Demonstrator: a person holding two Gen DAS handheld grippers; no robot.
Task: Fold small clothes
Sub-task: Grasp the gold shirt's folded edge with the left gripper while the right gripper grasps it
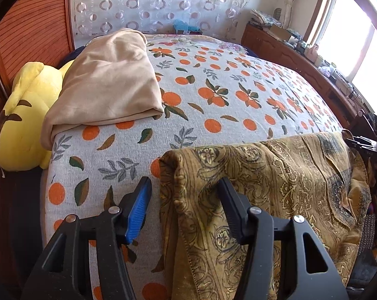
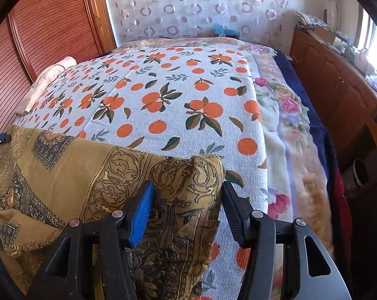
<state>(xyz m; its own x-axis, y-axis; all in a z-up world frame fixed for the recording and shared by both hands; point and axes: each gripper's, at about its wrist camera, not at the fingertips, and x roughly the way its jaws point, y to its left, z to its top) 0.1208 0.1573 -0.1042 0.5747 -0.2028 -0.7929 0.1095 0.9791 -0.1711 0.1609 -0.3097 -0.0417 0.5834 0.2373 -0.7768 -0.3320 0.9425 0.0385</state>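
Mustard-gold paisley woven garment (image 1: 263, 175) drapes in soft folds over the near edge of the bed's orange-print knitted bedspread (image 1: 213, 115). Left gripper (image 1: 184, 195) has jaws apart around its left corner; right gripper (image 2: 188, 200), jaws apart, flanks its bunched right corner. Ribbed wooden panelling (image 2: 51, 25) stands left.

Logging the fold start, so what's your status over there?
Left hand-held gripper open, straddling the cloth's left edge. Right hand-held gripper open around the bunched right corner. Folded beige blanket farther up the bed, clear.
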